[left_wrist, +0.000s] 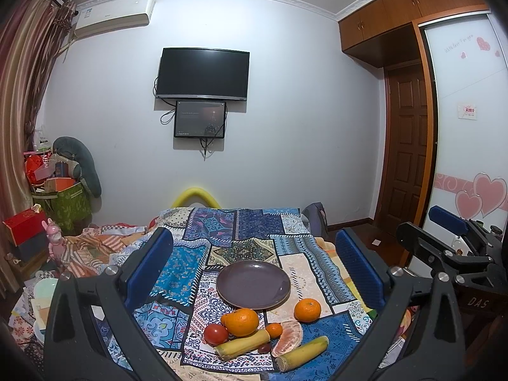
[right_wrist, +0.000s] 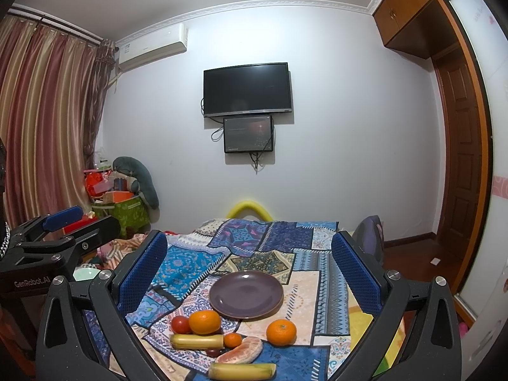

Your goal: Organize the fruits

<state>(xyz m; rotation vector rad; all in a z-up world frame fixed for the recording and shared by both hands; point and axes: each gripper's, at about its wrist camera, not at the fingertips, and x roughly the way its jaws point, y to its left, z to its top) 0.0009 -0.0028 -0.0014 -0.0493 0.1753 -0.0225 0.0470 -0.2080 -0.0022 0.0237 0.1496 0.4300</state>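
Observation:
An empty purple plate [left_wrist: 253, 284] [right_wrist: 246, 295] sits on a patchwork cloth. In front of it lie a large orange [left_wrist: 242, 321] [right_wrist: 204, 321], a second orange [left_wrist: 307, 310] [right_wrist: 281, 332], a small tangerine [left_wrist: 274, 330] [right_wrist: 232, 340], a red tomato [left_wrist: 216, 334] [right_wrist: 181, 324], a peeled citrus piece [left_wrist: 287, 338] [right_wrist: 243, 353] and two yellow corn pieces [left_wrist: 242, 344] [left_wrist: 301, 353] [right_wrist: 197, 341] [right_wrist: 242, 370]. My left gripper [left_wrist: 254, 285] is open and empty above the table. My right gripper [right_wrist: 249, 285] is open and empty, held beside it.
The patchwork cloth [left_wrist: 177, 263] [right_wrist: 304, 285] covers the table. Boxes and a green bin [left_wrist: 63, 203] stand at the left wall. A wooden door [left_wrist: 406, 146] is at the right. The right gripper [left_wrist: 451, 247] shows in the left wrist view.

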